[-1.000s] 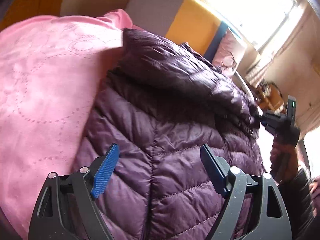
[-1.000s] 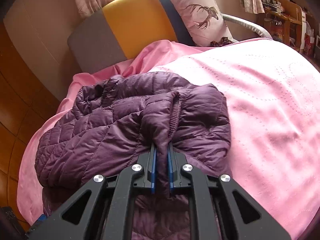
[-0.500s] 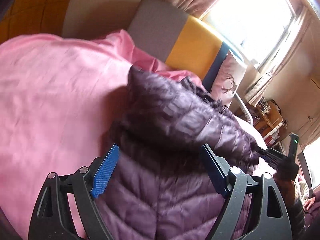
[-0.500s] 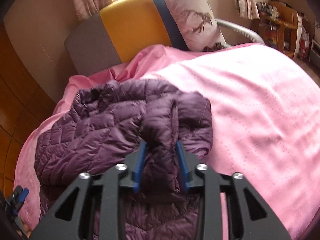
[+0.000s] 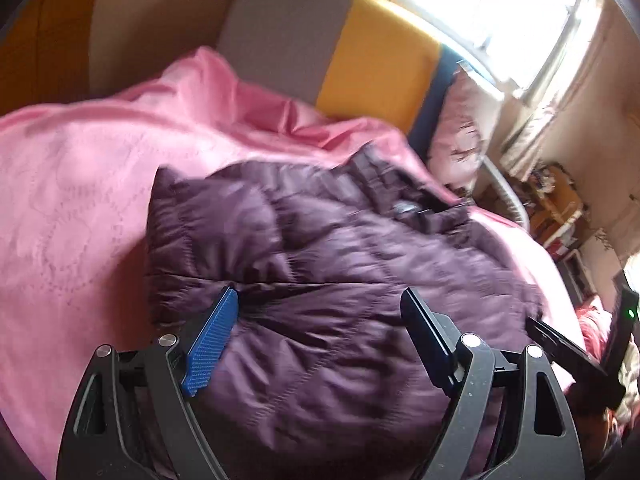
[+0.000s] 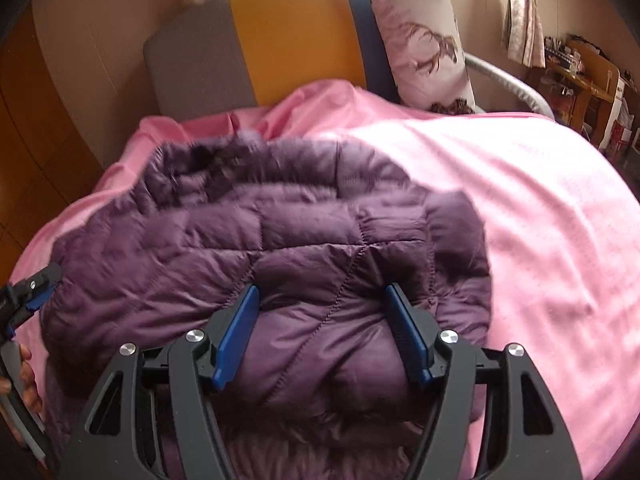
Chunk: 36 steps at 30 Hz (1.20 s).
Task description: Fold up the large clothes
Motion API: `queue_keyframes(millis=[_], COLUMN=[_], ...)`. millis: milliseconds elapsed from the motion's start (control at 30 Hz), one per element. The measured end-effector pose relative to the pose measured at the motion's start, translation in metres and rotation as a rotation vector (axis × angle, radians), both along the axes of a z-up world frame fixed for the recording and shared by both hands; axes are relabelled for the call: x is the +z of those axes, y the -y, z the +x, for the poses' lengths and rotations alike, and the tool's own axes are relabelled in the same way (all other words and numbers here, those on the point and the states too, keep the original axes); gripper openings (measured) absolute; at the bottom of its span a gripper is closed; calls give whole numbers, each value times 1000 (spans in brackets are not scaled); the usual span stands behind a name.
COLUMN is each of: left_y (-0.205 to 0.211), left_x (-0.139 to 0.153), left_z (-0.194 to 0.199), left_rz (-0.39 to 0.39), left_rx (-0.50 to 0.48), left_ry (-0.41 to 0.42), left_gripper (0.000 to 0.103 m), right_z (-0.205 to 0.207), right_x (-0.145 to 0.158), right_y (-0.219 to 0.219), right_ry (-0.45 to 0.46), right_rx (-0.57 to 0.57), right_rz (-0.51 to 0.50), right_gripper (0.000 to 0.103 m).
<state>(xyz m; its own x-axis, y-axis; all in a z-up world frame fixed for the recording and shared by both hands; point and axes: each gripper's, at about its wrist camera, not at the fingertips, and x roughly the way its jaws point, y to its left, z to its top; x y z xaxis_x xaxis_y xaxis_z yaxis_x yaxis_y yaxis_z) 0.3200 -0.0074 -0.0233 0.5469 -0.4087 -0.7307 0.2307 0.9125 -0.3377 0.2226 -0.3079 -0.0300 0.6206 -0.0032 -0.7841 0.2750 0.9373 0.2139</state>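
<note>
**Fold laid down, both grippers free over the jacket**

At the left edge of the right wrist view the left gripper [image 6: 30,292] shows only as a blue-tipped corner with a person's fingers [image 6: 24,376] below it. In its own view the left gripper [image 5: 320,340] fills the lower middle of the frame, its jaws standing wide apart with nothing pressed between the pads; the purple quilted jacket [image 5: 340,280] lies beneath and beyond them. The jacket sits in the centre of that frame, bunched into a rough block on the pink bedspread [image 5: 72,200], with the grey and yellow headboard [image 5: 320,48] at the top.

Moving right, the right gripper [image 6: 324,332] takes the lower centre of its own view. Its jaws have just been opening, and a puffy fold of the jacket [image 6: 280,240] now bulges between the blue pads without being squeezed. The deer-print pillow [image 6: 424,48] leans at the upper right.

The step in hand looks like the release after one fold has been laid over. The bundle is still lumpy and uneven along its right edge, so the next move probably calls for picking a fresh edge or pressing the padding flat before folding again; the slippery, springy fill may well puff back open.
</note>
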Motion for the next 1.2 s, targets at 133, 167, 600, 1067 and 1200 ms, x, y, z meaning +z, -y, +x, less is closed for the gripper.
queue_keyframes(millis=[133, 167, 600, 1067, 1200], left_y=[-5, -6, -3, 29, 33], left_x=[-31, -34, 12, -28, -31], left_z=[-1, -2, -34, -6, -2], left_rz=[63, 60, 186, 180, 197], left_rx=[-28, -28, 38, -47, -49], left_ry=[36, 41, 154, 80, 71], left_gripper=[80, 80, 79, 84, 86], right_z=[11, 15, 13, 74, 77], right_x=[-27, -31, -17, -34, -40], right_y=[-14, -17, -15, -58, -57], right_ry=[-4, -10, -30, -25, -16], right_rx=[36, 48, 76, 174, 169], right_rz=[-55, -79, -142, -126, -116], right_gripper=[68, 68, 79, 87, 87])
